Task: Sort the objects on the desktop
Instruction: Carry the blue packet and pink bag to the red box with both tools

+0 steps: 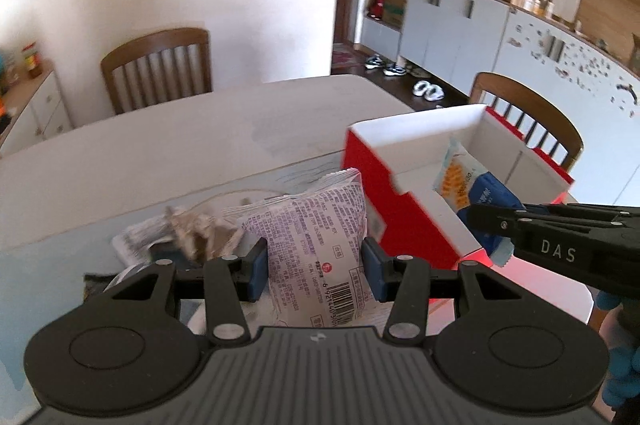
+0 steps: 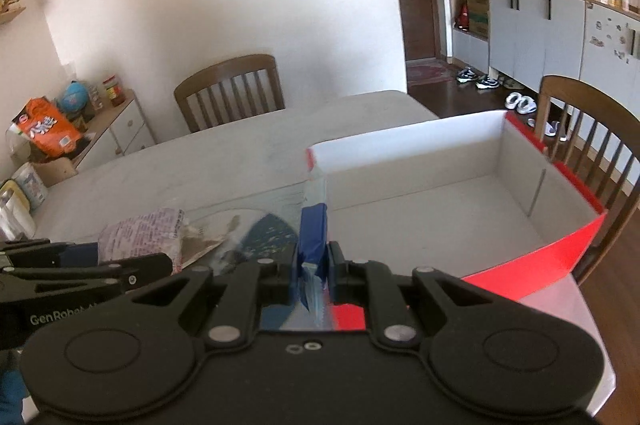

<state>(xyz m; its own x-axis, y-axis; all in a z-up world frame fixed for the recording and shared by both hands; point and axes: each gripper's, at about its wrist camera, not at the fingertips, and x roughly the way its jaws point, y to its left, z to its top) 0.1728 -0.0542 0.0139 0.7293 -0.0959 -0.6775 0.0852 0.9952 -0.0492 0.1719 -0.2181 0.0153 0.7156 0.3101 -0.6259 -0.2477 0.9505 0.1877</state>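
My left gripper is shut on a white snack packet with purple print and a barcode, held above the table. My right gripper is shut on a blue, white and orange snack packet, seen edge-on; in the left wrist view this packet hangs over the near corner of the red box. The box is open, white inside and holds nothing else that I can see. The right gripper's fingers enter the left wrist view from the right.
Crumpled paper and a printed packet lie on a round plate left of the box. The white table stretches beyond. Wooden chairs stand at the far side and right. Cabinets line the right wall.
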